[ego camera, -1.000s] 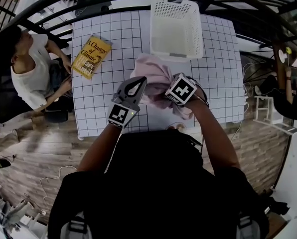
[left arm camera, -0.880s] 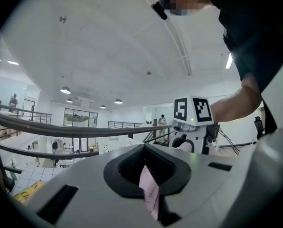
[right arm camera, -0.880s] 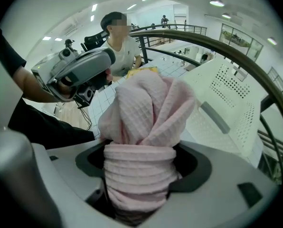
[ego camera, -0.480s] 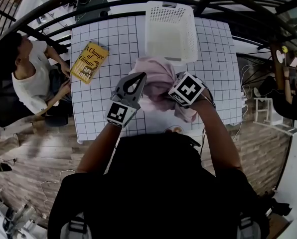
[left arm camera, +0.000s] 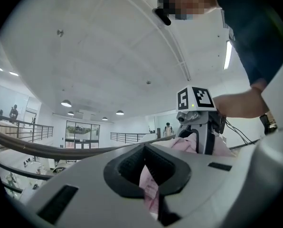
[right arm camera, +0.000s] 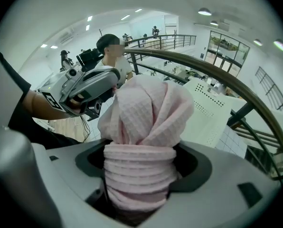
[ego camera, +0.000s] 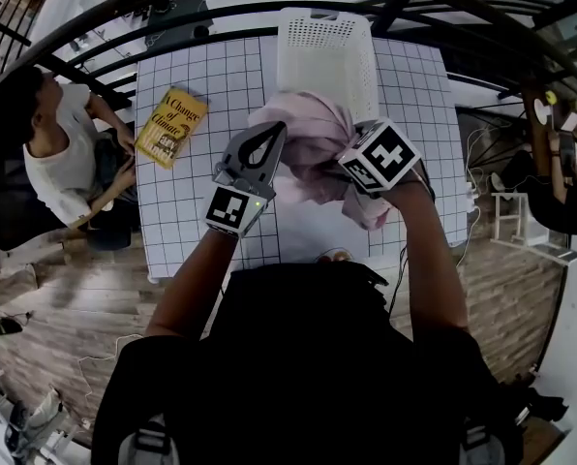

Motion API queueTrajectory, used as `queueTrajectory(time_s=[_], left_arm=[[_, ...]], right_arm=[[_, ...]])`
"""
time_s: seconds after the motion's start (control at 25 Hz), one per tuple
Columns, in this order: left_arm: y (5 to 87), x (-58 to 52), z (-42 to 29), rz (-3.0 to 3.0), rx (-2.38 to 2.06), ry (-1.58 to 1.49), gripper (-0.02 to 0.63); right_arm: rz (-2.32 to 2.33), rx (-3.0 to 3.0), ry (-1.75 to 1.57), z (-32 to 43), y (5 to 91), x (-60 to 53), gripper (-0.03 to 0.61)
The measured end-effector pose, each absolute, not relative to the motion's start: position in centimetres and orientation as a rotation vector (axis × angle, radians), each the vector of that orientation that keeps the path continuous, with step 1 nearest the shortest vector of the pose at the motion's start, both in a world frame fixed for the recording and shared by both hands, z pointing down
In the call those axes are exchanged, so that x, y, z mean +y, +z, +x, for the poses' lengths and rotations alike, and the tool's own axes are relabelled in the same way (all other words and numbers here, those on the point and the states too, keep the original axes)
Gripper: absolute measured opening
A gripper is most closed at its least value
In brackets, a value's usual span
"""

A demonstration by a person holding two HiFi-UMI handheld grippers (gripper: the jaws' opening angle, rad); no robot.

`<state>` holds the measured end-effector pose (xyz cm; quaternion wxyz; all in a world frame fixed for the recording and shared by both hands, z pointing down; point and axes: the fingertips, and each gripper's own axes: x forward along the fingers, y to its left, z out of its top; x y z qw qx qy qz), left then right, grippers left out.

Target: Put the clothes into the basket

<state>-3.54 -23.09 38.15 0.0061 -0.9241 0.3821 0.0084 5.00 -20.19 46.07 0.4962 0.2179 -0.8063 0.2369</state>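
A pink waffle-knit garment (ego camera: pixel 306 141) hangs bunched between my two grippers, above the table and just in front of the white perforated basket (ego camera: pixel 327 51). My left gripper (ego camera: pixel 268 134) is shut on a thin edge of the cloth (left arm camera: pixel 149 194). My right gripper (ego camera: pixel 345 161) is shut on a thick gathered roll of the same garment (right arm camera: pixel 140 175), which bulges up past its jaws. The basket looks to have nothing in it and also shows in the right gripper view (right arm camera: pixel 209 112). Each gripper sees the other: the right gripper (left arm camera: pixel 198 127) and the left gripper (right arm camera: pixel 84 91).
The white gridded table (ego camera: pixel 187 201) carries a yellow book (ego camera: pixel 172 126) at its left. A seated person in a white top (ego camera: pixel 56 153) is beside the table's left edge. Dark curved railings (ego camera: pixel 95 13) run behind the table.
Both grippers have risen with the pink garment and moved toward the basket. The cloth now overlaps the basket's near edge in the head view.
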Motion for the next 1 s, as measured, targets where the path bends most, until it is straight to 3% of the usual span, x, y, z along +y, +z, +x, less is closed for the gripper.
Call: queueTrajectory(time_s=[1.0], left_arm=[[34.1, -29.1, 0.6, -2.774, 1.226, 0.136, 0.000]], right_arm=[[1.061, -2.125, 0.574, 8.4, 39.0, -33.1, 0.367]])
